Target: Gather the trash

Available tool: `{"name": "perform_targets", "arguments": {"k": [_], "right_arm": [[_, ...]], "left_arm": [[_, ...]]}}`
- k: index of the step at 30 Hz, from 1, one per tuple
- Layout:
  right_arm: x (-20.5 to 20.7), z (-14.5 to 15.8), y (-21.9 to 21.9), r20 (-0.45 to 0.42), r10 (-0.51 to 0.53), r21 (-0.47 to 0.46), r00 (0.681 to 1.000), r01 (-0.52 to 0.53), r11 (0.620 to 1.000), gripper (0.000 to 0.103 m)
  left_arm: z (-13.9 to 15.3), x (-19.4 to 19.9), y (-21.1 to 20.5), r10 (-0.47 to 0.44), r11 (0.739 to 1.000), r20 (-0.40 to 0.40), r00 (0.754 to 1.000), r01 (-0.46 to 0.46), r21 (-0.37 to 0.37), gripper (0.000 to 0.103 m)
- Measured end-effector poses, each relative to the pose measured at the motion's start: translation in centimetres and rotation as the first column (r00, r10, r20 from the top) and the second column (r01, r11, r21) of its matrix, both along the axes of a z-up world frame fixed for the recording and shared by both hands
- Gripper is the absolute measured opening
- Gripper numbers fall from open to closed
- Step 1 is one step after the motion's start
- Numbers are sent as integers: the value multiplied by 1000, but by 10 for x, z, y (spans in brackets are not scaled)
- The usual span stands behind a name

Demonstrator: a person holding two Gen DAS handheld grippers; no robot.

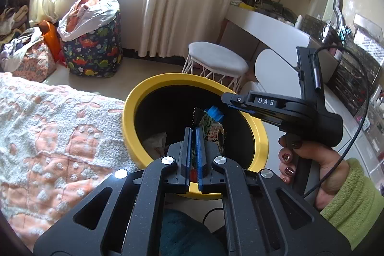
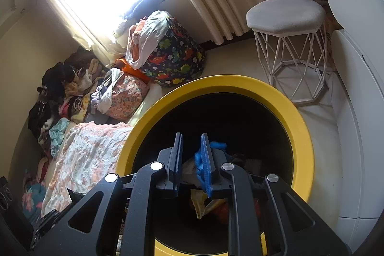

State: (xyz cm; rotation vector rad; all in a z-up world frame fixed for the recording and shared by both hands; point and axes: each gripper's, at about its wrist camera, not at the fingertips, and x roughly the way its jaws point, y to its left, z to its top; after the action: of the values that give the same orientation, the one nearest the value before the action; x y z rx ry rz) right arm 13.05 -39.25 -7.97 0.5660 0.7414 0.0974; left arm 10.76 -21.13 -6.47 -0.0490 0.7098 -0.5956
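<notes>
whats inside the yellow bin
Inside the yellow bin: a blue bit, a yellow wrapper and crumpled white paper. The right gripper and shadow hide the rest.

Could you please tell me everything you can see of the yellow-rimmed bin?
The yellow-rimmed bin is round, with a thick, smooth, plastic-looking yellow rim and a black inside. It stands upright and open on the pale floor, beside the orange and white blanket, with the white stool behind it. Inside lie crumpled wrappers and paper. The left gripper holds a snack wrapper over its mouth; the right gripper points into it.
</notes>
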Motion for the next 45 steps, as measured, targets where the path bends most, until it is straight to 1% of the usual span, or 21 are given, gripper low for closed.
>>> {"name": "perform_targets", "arguments": {"k": [1,3,5,10,11,12,14,16,18,20,22,23,24,25,26,27,30,34,38,41,45], "right_arm": [[0,0,0,0,-3,2,1000,3,1000,23],[-1,0,-4,1,-12,6,1000,12,1000,28],[-1,0,-7,2,-18,10,1000,18,1000,30],[-6,2,-10,4,-34,14,999,34,999,38],[-6,3,-11,3,-33,14,999,33,999,39],[-6,3,-11,3,-33,12,999,32,999,40],[-8,5,-10,4,-30,5,1000,30,1000,45],[-10,6,-9,2,-27,-1,1000,27,1000,51],[-12,8,-8,0,-23,-8,1000,23,1000,54],[-15,9,-6,-1,-19,-21,1000,19,1000,56],[-18,11,-3,4,-12,-37,1000,12,999,62],[-20,13,0,7,-7,-47,1000,8,999,64],[-23,15,2,10,-5,-55,1000,6,998,69],[-25,17,4,16,-2,-61,1000,3,998,72],[-26,19,6,22,1,-67,1000,0,998,73],[-27,21,8,28,6,-76,1000,-4,997,76],[-31,30,18,51,19,-111,998,-14,994,87],[-37,38,34,76,61,-149,995,-49,988,95],[-43,45,53,103,89,-185,991,-69,980,96],[-49,50,65,127,93,-216,987,-64,974,96],[-59,57,83,174,108,-271,979,-58,961,96]], "left_arm": [[-1,1,-3,-6,1000,-2,1000,6,6,1],[-4,3,-10,-16,1000,-7,1000,16,19,1],[-6,5,-15,-23,999,-9,1000,23,28,1],[-11,13,-25,-27,998,-16,1000,28,56,1],[-12,14,-26,-23,998,-16,1000,24,62,5],[-13,15,-27,-21,998,-19,1000,22,63,12],[-14,17,-26,-14,998,-27,1000,16,63,24],[-14,18,-23,-5,998,-31,1000,7,66,29],[-13,18,-19,11,997,-34,999,-9,71,41],[-12,18,-12,27,998,-40,999,-24,63,44],[-11,18,-4,45,997,-40,998,-43,63,57],[-9,18,-1,54,997,-41,998,-51,64,66],[-8,18,4,63,996,-42,997,-61,64,76],[-8,17,8,70,996,-42,997,-67,65,81],[-6,16,12,77,995,-42,996,-74,65,88],[-5,15,17,86,994,-39,996,-84,63,91],[-2,12,31,113,992,-36,993,-111,64,92],[5,6,50,164,984,-11,986,-163,72,92],[12,-2,70,227,971,8,974,-227,72,92],[16,-10,84,269,960,35,962,-271,75,92],[21,-16,104,314,947,50,948,-317,58,92]]}}
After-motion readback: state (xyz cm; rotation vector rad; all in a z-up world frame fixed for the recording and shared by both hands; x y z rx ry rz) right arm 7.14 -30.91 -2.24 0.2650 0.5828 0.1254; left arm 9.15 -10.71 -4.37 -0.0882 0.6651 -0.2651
